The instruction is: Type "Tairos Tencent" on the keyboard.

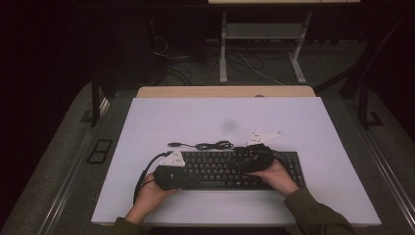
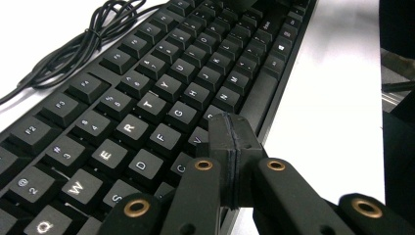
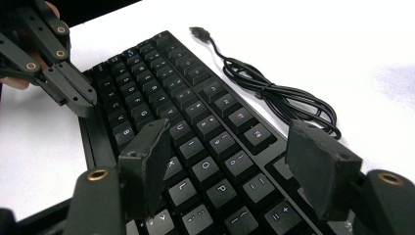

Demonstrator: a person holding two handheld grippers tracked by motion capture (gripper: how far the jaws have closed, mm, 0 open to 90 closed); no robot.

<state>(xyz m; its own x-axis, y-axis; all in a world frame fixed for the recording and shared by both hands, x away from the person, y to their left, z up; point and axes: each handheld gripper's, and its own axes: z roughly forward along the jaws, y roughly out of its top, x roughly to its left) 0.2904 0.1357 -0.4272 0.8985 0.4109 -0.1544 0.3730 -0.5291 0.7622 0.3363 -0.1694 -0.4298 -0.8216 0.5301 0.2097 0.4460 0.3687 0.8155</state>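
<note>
Nearest the lens: left gripper (image 2: pixel 230 147), jaws pressed flat together, nothing between them, tip resting at or just above the bottom letter row near V/C. Can't tell if it actually touches a key. In the right gripper view the same claw (image 3: pixel 80 100) sits at the keyboard's front edge.

Largest to smallest:
- Table (image 1: pixel 293 122): white top, keyboard sits near the person's edge, centred.
- Keyboard (image 1: pixel 230 169): black, full size, flat on the table, not lifted or tilted. Also close up in the left gripper view (image 2: pixel 147 98) and the right gripper view (image 3: pixel 195 127).
- Right gripper (image 3: pixel 235 166): jaws apart, nothing between the pads, hovering over the O/P/L area. High view puts it (image 1: pixel 257 159) over the keyboard's right half.
- Cable (image 1: pixel 210 145): loosely bundled on the table just behind the keyboard, plug end (image 3: pixel 198 32) lying free, not connected to anything.

Progress, my read: the work looks like key pressing or positioning on the keyboard. Both grippers are in place over it, one each side. No key visibly depressed, so I judge it's early or mid-step: approach done, the press or grab itself not yet shown. Right claw would need to close or drop to do anything.

Containers: none on the table, nothing to report inside anything.
</note>
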